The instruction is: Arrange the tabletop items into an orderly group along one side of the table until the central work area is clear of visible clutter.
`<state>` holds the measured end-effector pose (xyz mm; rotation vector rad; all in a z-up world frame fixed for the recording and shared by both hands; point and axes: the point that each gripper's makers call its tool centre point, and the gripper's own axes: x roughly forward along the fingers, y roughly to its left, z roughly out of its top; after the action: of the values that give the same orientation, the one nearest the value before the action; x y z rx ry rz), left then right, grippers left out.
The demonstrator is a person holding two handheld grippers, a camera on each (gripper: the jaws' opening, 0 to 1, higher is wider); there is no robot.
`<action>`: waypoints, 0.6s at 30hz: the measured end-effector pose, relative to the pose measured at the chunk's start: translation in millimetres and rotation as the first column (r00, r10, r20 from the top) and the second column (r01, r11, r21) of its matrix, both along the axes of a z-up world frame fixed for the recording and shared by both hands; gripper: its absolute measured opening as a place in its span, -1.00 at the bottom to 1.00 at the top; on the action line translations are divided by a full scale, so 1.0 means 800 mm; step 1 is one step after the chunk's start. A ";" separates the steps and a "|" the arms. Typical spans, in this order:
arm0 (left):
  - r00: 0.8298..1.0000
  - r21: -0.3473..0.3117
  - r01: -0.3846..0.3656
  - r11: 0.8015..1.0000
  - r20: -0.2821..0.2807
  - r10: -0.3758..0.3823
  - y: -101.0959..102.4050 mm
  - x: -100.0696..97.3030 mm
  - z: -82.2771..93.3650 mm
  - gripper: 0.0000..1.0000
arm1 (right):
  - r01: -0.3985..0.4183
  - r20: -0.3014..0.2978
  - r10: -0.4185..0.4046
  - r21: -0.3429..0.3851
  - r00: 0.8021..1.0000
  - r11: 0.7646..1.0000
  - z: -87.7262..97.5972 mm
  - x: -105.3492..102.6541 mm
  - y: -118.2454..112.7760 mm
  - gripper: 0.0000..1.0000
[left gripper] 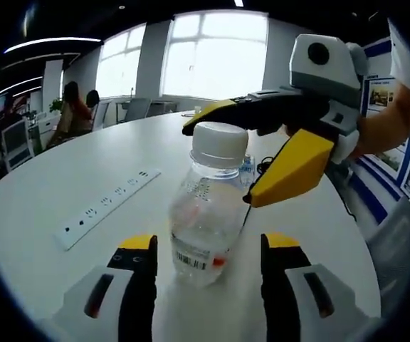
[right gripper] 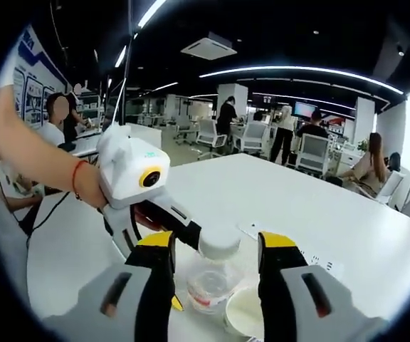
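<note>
A clear plastic bottle [left gripper: 203, 214] with a white cap stands upright on the white round table [left gripper: 62, 185]. My left gripper [left gripper: 208, 241] is open, its jaws flanking the bottle's base with a gap on each side. My right gripper [left gripper: 219, 165] reaches in from the right, also open, one yellow jaw behind the cap and the other in front of the shoulder. In the right gripper view the bottle [right gripper: 216, 274] stands between the jaws of my right gripper [right gripper: 218, 239]. The left gripper [right gripper: 185, 256], held by a hand, comes in from the left.
A white power strip [left gripper: 109, 206] lies left of the bottle, also seen as the power strip [right gripper: 319, 265]. A white round cup-like thing [right gripper: 244, 313] sits beside the bottle. A black cable [left gripper: 265, 160] lies behind it. People sit at desks beyond the table.
</note>
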<state>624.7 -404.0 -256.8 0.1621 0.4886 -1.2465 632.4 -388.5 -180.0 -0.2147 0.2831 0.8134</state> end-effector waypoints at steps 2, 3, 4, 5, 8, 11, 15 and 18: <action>1.000 0.000 -0.004 1.000 -0.001 0.004 0.001 -0.001 0.003 0.19 | 0.002 -0.003 -0.002 0.003 1.000 1.000 0.001 0.000 -0.002 -0.07; 1.000 0.001 -0.006 1.000 -0.002 0.006 0.002 -0.001 0.004 0.19 | 0.006 -0.002 -0.006 0.004 1.000 1.000 0.002 -0.001 -0.004 -0.06; 1.000 0.001 -0.006 1.000 -0.001 0.006 0.003 -0.001 0.005 0.20 | 0.007 -0.002 -0.007 0.005 1.000 1.000 0.002 -0.001 -0.004 -0.05; 1.000 0.003 -0.009 1.000 0.000 0.009 0.004 0.000 0.005 0.21 | 0.009 -0.001 -0.009 0.010 1.000 1.000 0.003 -0.001 -0.006 -0.03; 1.000 0.004 -0.016 1.000 -0.002 0.016 0.005 -0.002 0.008 0.22 | 0.013 -0.009 -0.013 0.009 1.000 1.000 0.003 -0.003 -0.009 0.00; 1.000 0.005 -0.025 1.000 -0.004 0.025 0.007 -0.005 0.012 0.26 | 0.020 -0.010 -0.020 0.015 1.000 1.000 0.005 -0.005 -0.015 0.03; 0.999 0.012 -0.037 0.999 -0.004 0.037 0.011 -0.009 0.016 0.31 | 0.028 -0.017 -0.028 0.018 0.999 0.999 0.005 -0.009 -0.023 0.09; 0.999 0.016 -0.052 0.999 -0.008 0.052 0.014 -0.012 0.020 0.39 | 0.037 -0.019 -0.037 0.019 0.999 0.999 0.006 -0.013 -0.032 0.11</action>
<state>615.2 -393.1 -241.2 0.1570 0.5068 -1.1931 622.3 -414.3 -174.9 -0.1829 0.2962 0.7815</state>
